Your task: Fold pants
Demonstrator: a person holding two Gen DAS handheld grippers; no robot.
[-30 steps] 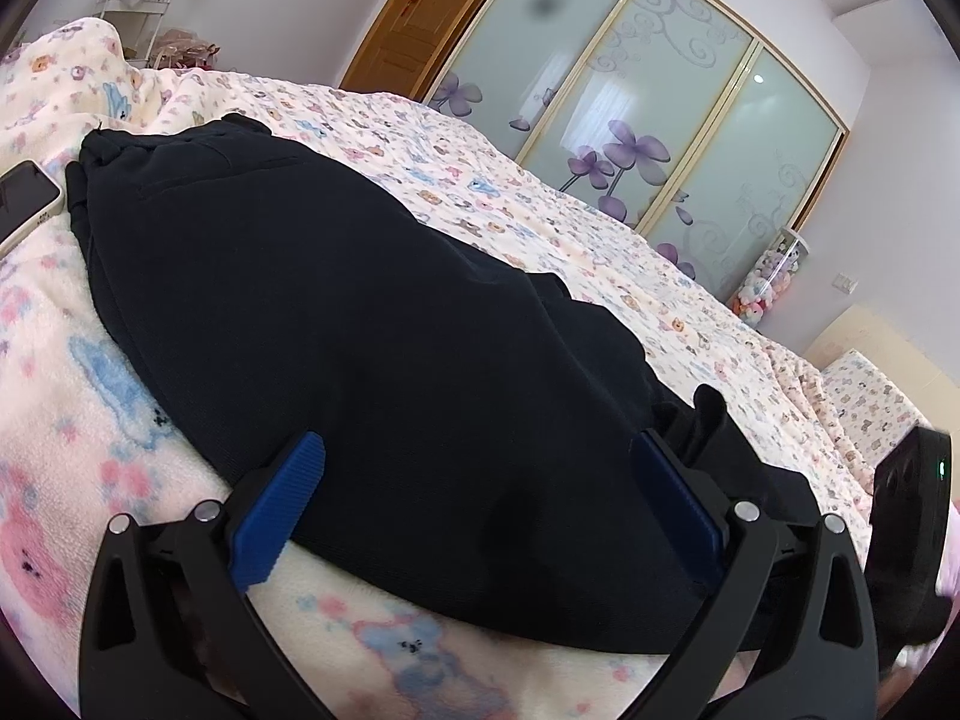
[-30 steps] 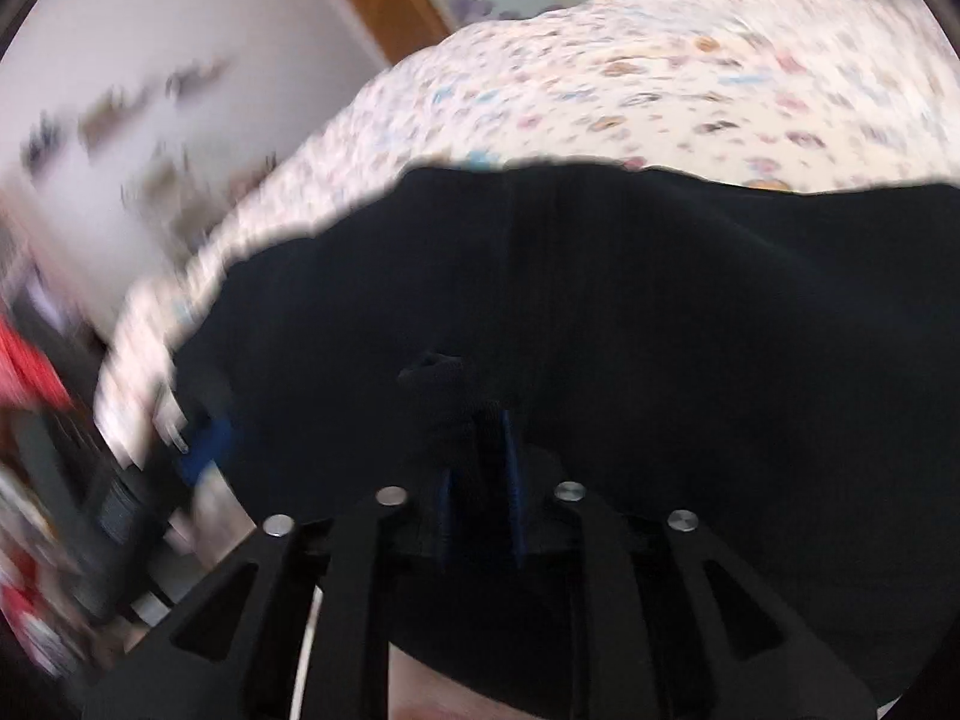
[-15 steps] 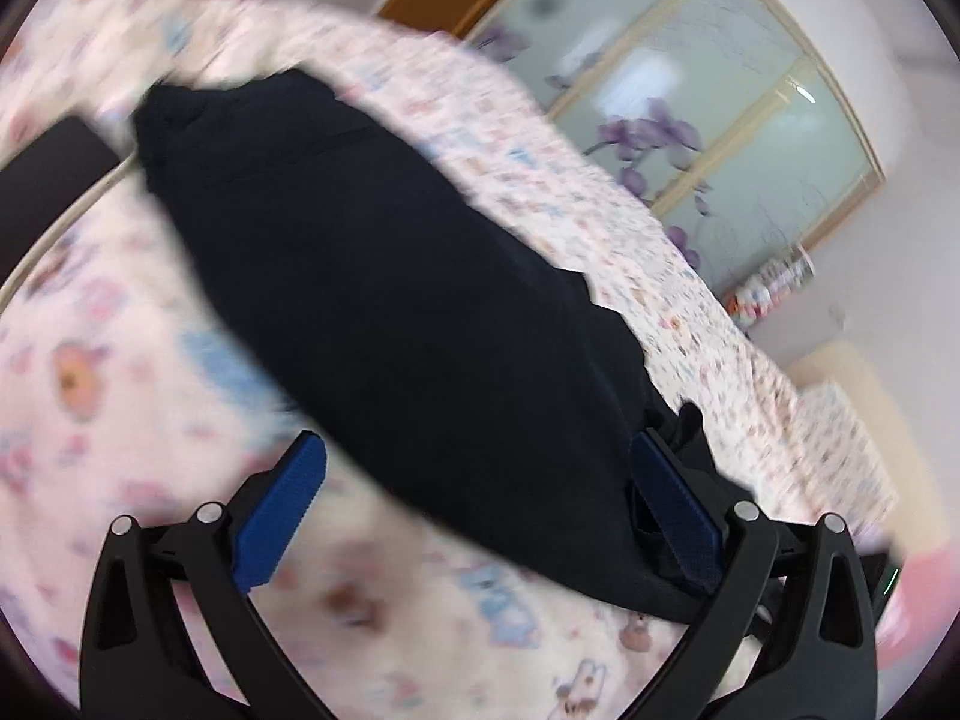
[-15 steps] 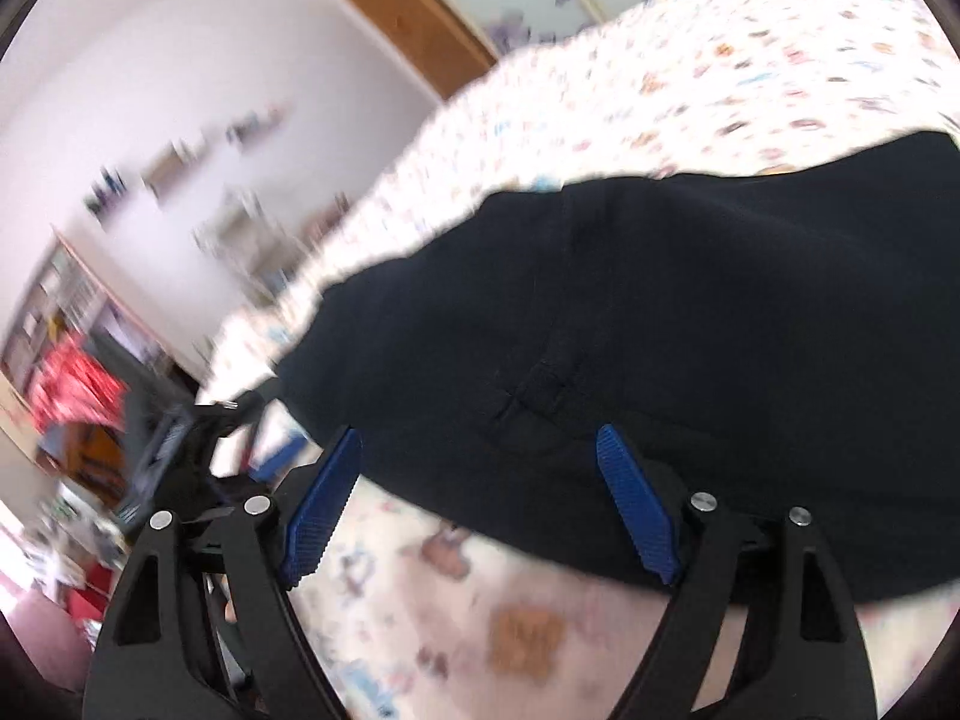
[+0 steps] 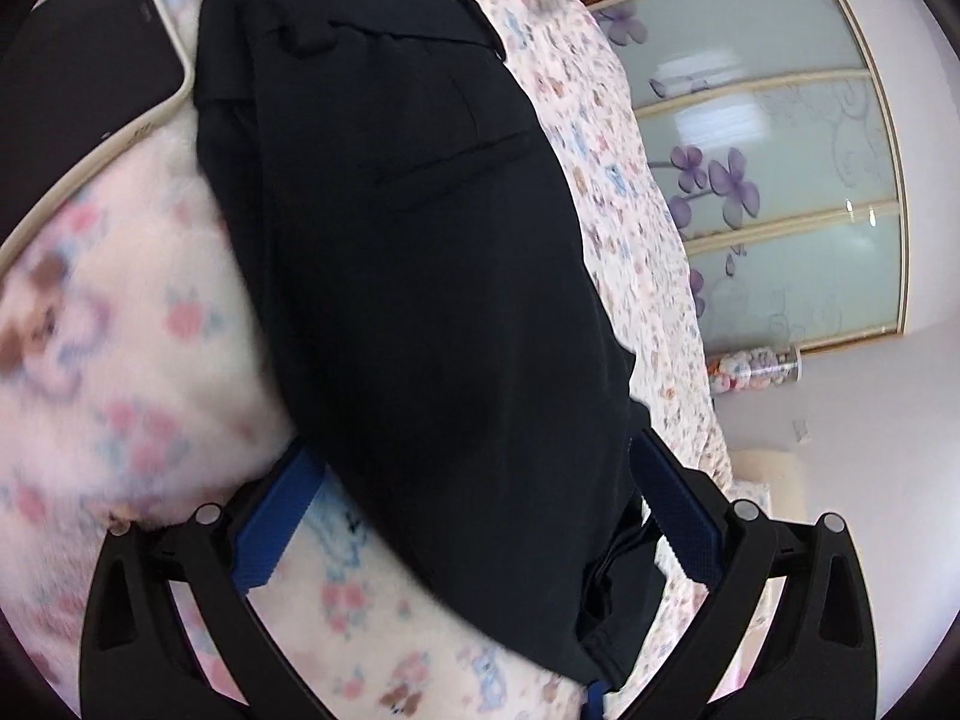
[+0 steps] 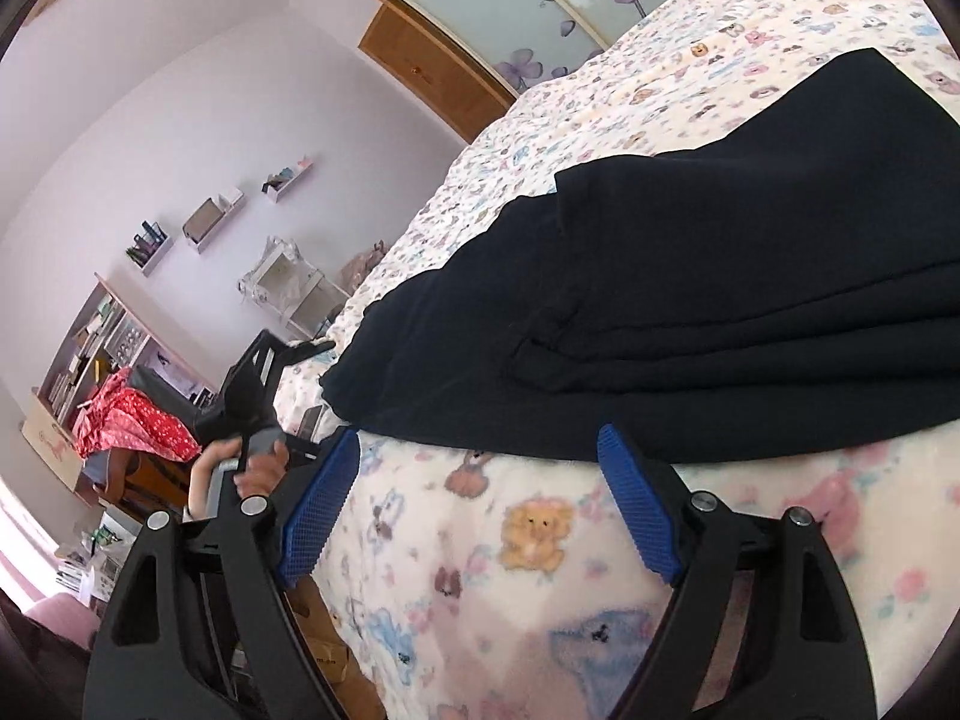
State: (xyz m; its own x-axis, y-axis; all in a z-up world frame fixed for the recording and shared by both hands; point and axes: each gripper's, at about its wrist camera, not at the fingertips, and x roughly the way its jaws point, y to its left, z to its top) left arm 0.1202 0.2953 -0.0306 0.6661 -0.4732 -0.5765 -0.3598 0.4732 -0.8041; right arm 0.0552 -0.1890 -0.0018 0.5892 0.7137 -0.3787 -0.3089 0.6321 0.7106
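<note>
The left hand-held gripper (image 5: 480,510) has its two blue fingers (image 5: 273,522) spread wide apart, holding nothing. The right hand-held gripper (image 6: 480,498) is spread wide too, with nothing between its blue fingers (image 6: 636,504). In the right view, a hand (image 6: 252,468) grips the left hand-held gripper's handle at the far left.

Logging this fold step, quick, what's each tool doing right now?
Left tool: open, straddling the black pants, not gripping.
Right tool: open, holding nothing, just short of the pants.

The folded black fabric pants (image 5: 420,276) lie on the fleecy cartoon-print blanket (image 5: 126,360), beside a cream-cased smartphone (image 5: 90,78) at their waistband end.
</note>
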